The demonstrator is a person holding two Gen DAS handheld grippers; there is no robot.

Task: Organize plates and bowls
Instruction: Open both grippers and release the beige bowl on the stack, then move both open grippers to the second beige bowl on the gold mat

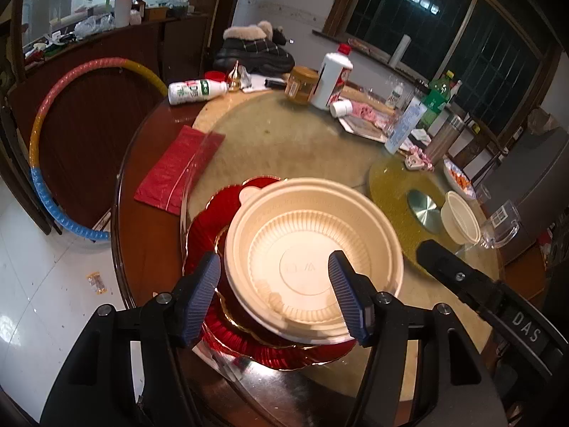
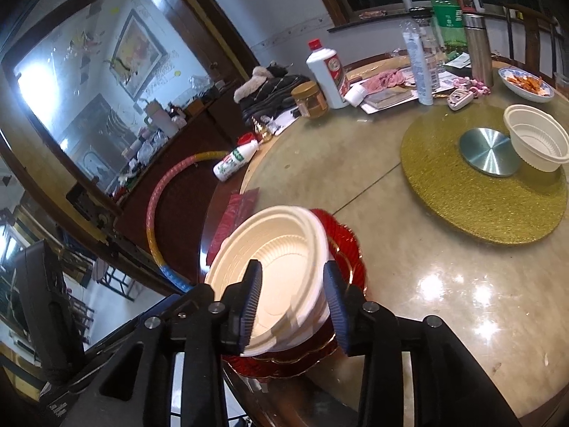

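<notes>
The cream bowl sits stacked on red plates at the near table edge; it looks light, thin and flexible, best pinched at its rim. The left gripper stands part open, straddling the near rim without pressing. The right gripper is likewise part open astride the rim, holding nothing. A second bowl waits on the gold mat.
</notes>
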